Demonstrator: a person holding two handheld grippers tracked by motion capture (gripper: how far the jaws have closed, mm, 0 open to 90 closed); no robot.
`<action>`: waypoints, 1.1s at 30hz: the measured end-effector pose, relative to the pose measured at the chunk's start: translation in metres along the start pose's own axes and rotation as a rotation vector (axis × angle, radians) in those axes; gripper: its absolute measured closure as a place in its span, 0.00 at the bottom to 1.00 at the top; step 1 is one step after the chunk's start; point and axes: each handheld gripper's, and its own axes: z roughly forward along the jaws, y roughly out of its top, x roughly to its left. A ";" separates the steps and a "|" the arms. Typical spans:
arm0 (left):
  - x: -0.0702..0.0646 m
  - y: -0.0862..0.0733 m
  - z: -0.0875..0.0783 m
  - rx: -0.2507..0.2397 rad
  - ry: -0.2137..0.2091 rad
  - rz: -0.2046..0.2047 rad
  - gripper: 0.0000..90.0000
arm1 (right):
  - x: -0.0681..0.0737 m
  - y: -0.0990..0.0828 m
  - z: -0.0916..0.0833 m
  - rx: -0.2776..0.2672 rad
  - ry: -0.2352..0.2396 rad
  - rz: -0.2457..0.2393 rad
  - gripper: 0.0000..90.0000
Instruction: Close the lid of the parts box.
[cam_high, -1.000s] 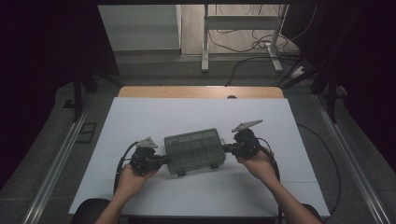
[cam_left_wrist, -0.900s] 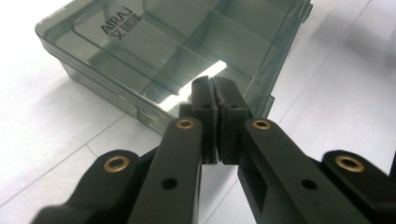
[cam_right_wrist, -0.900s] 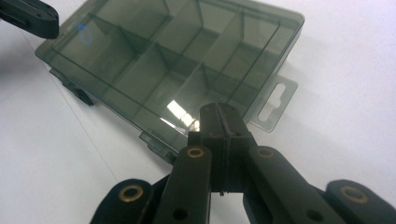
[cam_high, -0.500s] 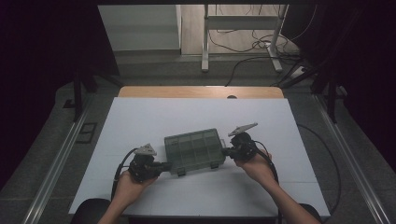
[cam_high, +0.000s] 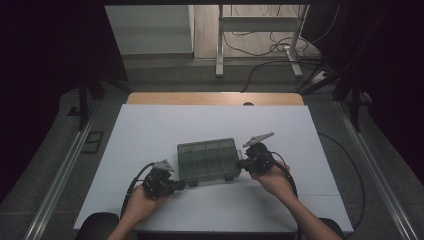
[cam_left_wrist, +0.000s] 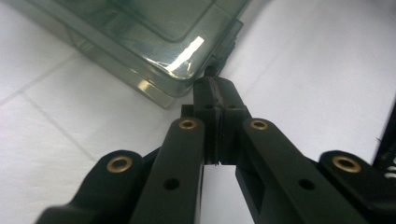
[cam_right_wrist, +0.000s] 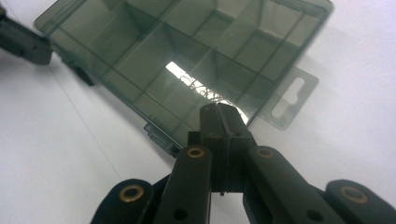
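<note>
The organiser box (cam_high: 208, 160) lies long axis left to right between my grippers. My left gripper (cam_high: 181, 185), jaws together, touches its near-left corner. My right gripper (cam_high: 240, 163), jaws also together, meets its right end.

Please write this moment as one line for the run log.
left tool: shut, tip at box corner | right tool: shut, tip at box edge | box: lid closed, flat on white table
</note>
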 end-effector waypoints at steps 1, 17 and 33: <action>0.002 0.001 0.000 -0.001 0.003 -0.003 1.00 | 0.001 0.000 0.000 0.000 0.000 -0.003 0.99; 0.012 0.006 0.000 -0.021 0.018 -0.013 0.99 | 0.002 0.000 0.001 -0.001 0.006 0.000 0.99; 0.007 0.004 -0.010 -0.044 0.038 0.009 0.91 | 0.003 0.000 -0.002 -0.012 -0.004 -0.010 0.94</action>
